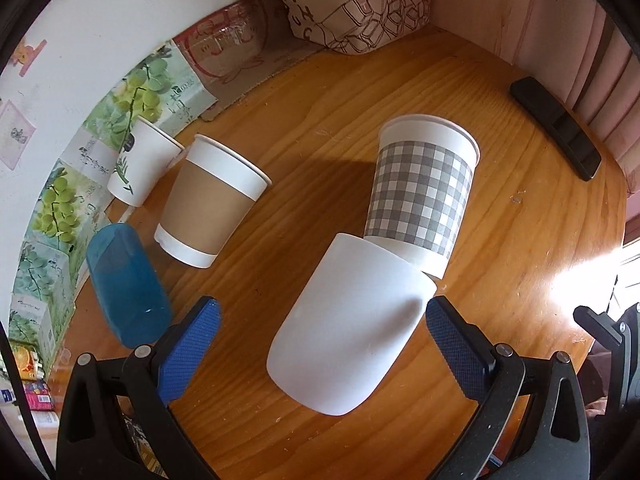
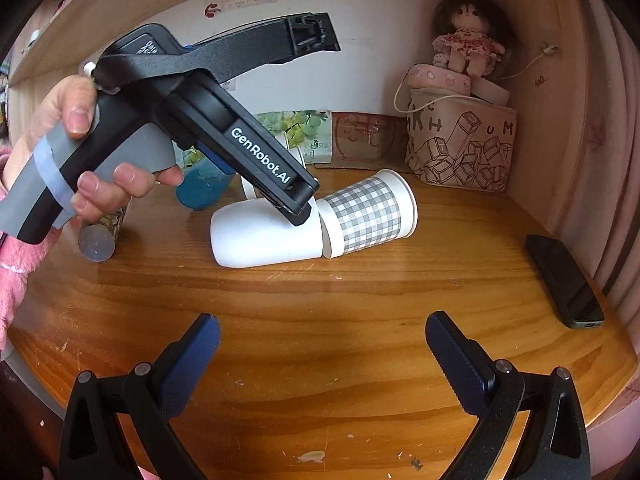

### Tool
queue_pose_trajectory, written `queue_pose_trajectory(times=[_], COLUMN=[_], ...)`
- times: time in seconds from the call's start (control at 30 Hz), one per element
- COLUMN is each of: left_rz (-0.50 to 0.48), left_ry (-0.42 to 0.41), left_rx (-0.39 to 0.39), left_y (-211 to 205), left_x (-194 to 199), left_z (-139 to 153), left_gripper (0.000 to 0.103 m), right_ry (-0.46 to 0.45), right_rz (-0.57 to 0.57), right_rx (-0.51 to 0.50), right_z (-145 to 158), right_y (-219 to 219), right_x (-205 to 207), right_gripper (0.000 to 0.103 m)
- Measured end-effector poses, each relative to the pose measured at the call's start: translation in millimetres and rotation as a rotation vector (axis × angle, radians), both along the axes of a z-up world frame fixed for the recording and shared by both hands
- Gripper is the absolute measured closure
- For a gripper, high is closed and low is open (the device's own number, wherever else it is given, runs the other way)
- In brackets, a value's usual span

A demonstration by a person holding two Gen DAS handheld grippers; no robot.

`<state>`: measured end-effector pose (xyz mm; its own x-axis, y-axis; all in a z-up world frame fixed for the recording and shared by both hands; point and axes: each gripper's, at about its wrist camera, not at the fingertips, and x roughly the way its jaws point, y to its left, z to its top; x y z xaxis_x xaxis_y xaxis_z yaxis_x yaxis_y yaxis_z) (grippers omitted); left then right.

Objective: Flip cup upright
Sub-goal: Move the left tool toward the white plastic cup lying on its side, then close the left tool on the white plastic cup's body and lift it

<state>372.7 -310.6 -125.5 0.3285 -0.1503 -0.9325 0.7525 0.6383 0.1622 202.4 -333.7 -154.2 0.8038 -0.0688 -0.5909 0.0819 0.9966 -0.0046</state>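
Observation:
A plain white cup (image 1: 344,328) lies on its side on the wooden table (image 1: 320,92), its open end against the base of a grey-checked paper cup (image 1: 424,192). My left gripper (image 1: 320,332) is open, its blue-padded fingers (image 1: 192,344) on either side of the white cup, not gripping it. In the right wrist view the white cup (image 2: 264,236) and checked cup (image 2: 368,212) lie end to end, and the left gripper's body (image 2: 224,136) reaches down onto the white cup. My right gripper (image 2: 322,344) is open and empty above the table's front.
A brown-sleeved cup (image 1: 212,204), a small white printed cup (image 1: 140,164) and a blue tumbler (image 1: 128,284) stand left. A black phone (image 1: 556,128) lies at the right. A printed bag (image 1: 360,4) stands at the back, a doll (image 2: 468,40) above it.

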Motion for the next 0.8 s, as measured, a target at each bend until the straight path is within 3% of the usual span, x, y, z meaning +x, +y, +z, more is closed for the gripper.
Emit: queue_pose_trajectory(times=[0.2, 0.4, 0.57, 0.67, 0.8], left_rz=[-0.023, -0.035, -0.027, -0.011, 0.011], left_ry=[0.071, 0.089, 0.098, 0.12, 0.128], left_rx=[0.053, 0.08, 0.058, 0.039, 0.029], left_y=[-8, -9, -7, -5, -3], left_x=[3, 2, 4, 6, 7], left_z=[-20, -32, -32, -30, -28], left_gripper=[0.001, 0.005, 0.01, 0.025, 0.025], right_ry=[0.005, 0.015, 0.02, 0.02, 0.02], right_rz=[0.013, 0.012, 0.006, 0.003, 0.003], right_rx=[0.01, 0.008, 0.02, 0.017, 0.014], right_z=[-2, -4, -5, -5, -5], right_y=[2, 2, 1, 3, 3], right_x=[0, 1, 1, 1, 1], right_gripper=[0.0, 0.0, 0.0, 0.0, 0.0])
